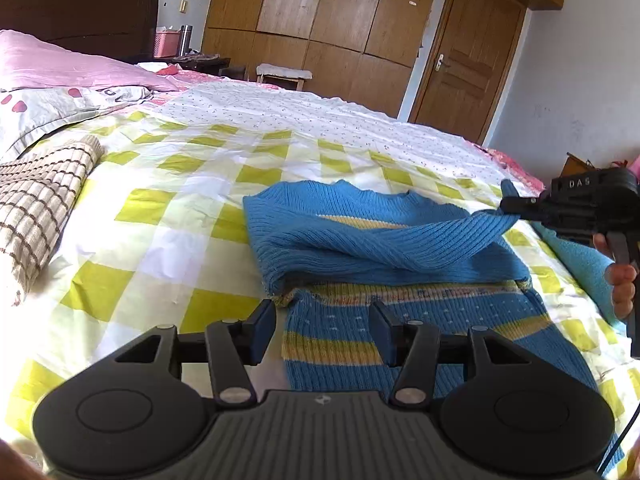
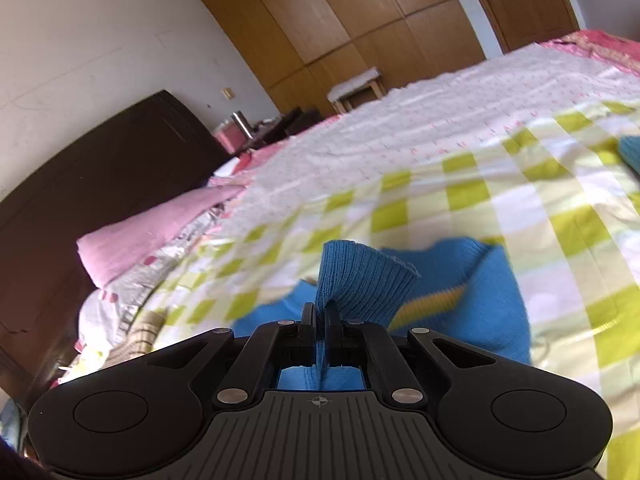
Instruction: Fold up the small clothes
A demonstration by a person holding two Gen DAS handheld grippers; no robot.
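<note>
Bedding in yellow-green and white checks (image 1: pixel 160 240) fills the foreground, and right above it the left gripper (image 1: pixel 323 330) hangs with its jaws spread wide over the hem of a blue ribbed sweater (image 1: pixel 360 248) with yellow stripes, lying on the bed. Further on, the right gripper (image 2: pixel 320 326) has its jaws pressed tight on the sweater's sleeve cuff (image 2: pixel 360 280), lifted and stretched across the body. Behind stand a pink pillow (image 1: pixel 60 64) and wooden wardrobe (image 1: pixel 340 12).

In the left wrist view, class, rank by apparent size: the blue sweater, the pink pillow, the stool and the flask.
1. Sweater, though nearness to the camera inflates it.
2. Pillow.
3. Stool.
4. Flask, far off, so its rank against the stool is unsure.
</note>
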